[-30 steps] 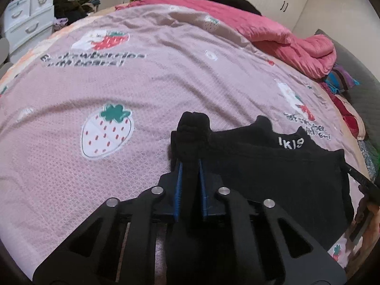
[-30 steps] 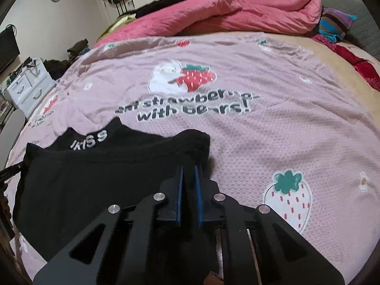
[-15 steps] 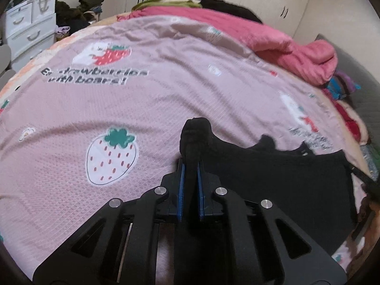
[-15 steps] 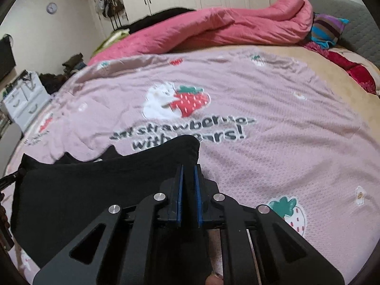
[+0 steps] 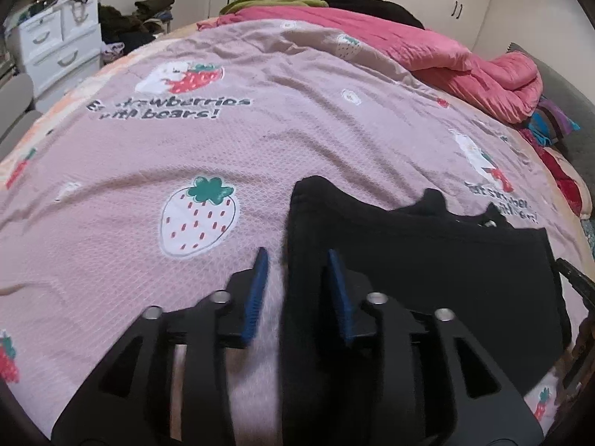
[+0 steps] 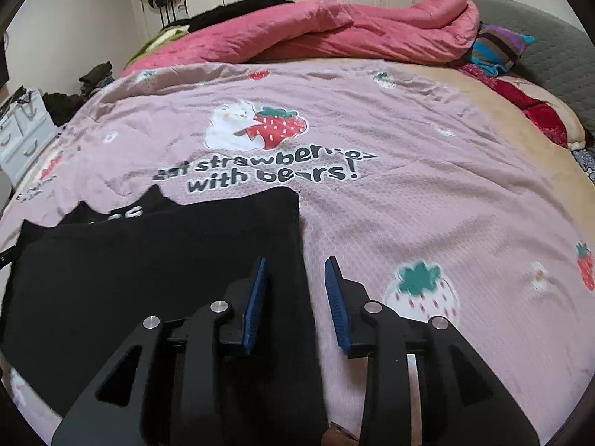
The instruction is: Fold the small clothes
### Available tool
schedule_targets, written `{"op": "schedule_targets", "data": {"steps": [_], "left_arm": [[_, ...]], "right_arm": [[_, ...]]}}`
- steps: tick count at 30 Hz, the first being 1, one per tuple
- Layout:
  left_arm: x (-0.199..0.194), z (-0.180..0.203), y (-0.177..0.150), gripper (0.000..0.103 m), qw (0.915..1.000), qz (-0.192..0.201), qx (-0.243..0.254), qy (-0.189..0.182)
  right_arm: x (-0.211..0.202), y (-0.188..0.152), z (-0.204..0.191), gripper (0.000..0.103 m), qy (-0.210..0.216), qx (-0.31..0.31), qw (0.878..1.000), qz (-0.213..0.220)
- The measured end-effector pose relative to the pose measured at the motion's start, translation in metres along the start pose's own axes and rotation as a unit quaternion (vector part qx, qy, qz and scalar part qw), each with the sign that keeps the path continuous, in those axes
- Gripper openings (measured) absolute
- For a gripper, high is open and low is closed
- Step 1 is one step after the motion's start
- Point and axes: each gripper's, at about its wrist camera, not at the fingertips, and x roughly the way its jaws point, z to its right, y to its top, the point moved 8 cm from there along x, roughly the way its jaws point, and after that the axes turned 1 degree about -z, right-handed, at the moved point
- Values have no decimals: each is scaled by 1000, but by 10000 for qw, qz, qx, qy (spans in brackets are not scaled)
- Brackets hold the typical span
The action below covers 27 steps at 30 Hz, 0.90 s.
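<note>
A small black garment (image 5: 427, 260) lies folded over on the pink strawberry bedspread (image 5: 223, 141); white letters show at its far edge in the right wrist view (image 6: 126, 213). My left gripper (image 5: 295, 260) is open, its blue pads either side of the garment's left edge. My right gripper (image 6: 295, 265) is open over the garment's (image 6: 148, 267) right edge. Neither holds the cloth.
A rumpled pink quilt (image 6: 316, 33) lies across the far side of the bed. A striped cushion (image 6: 498, 46) and red fabric lie at the right. White drawers (image 5: 55, 48) and dark clothes piles stand beyond the bed's left side.
Both grippers carried the garment's corners forward, laying it over itself, then opened and let go. The white lettering is now mostly covered.
</note>
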Motion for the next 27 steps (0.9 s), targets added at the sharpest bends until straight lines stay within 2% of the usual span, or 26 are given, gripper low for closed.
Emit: {"op": "schedule_targets", "data": {"steps": [2,8,11,15,20,27], "left_arm": [[-14,6,-5,50,10000,71,66,-17],[-39,40,-32,61,9989,-27,418,-189],[-40,54,-54,61,9977,-222,572,-294],[-34,62,-86,64,9958,-549,707,-202],[-37,59,-105,64,9960,-559,684,-154],[-45,60,-112,64,9959,-506,747,-78]], "right_arm": [[-16,-8,-10,40,175,-105,9998,67],[-40,-46,-45,43,582,-676,9959,-174],[-44,-62,-56,44,685,-788,9939,-357],[-44,-80,-57,45,713,-765,9928,-590],[-42,-96,-47,51,767,-417,9930,-798],[-51,-104,-36,52,820,-143,9932,-813]]}}
